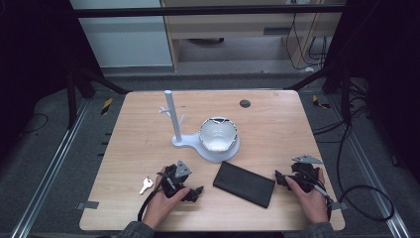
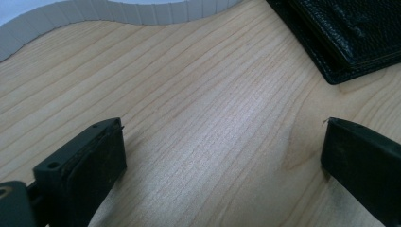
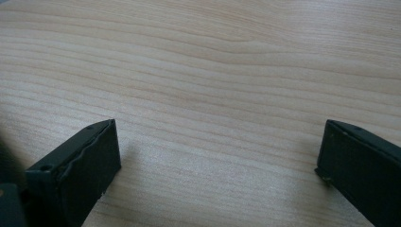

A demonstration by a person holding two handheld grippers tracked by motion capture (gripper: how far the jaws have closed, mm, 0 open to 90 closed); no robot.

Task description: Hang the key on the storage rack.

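Observation:
A black wallet [image 1: 243, 184] lies flat near the table's front, between my two grippers. A silver key [image 1: 146, 185] rests on the wood just left of my left hand. My left gripper [image 1: 194, 192] sits low over the table left of the wallet, pointing towards it. In the left gripper view, the left gripper [image 2: 222, 137] is open over bare wood, with the wallet's corner [image 2: 350, 33] ahead at upper right. My right gripper [image 1: 280, 177] is just right of the wallet. The right gripper view shows that gripper [image 3: 217, 139] open over bare wood.
A white key stand [image 1: 171, 114] with short pegs rises behind the wallet. Its round base carries a white dish [image 1: 218, 134], and the base edge [image 2: 142, 12] shows ahead of the left gripper. A dark round hole [image 1: 244, 103] marks the table's far side.

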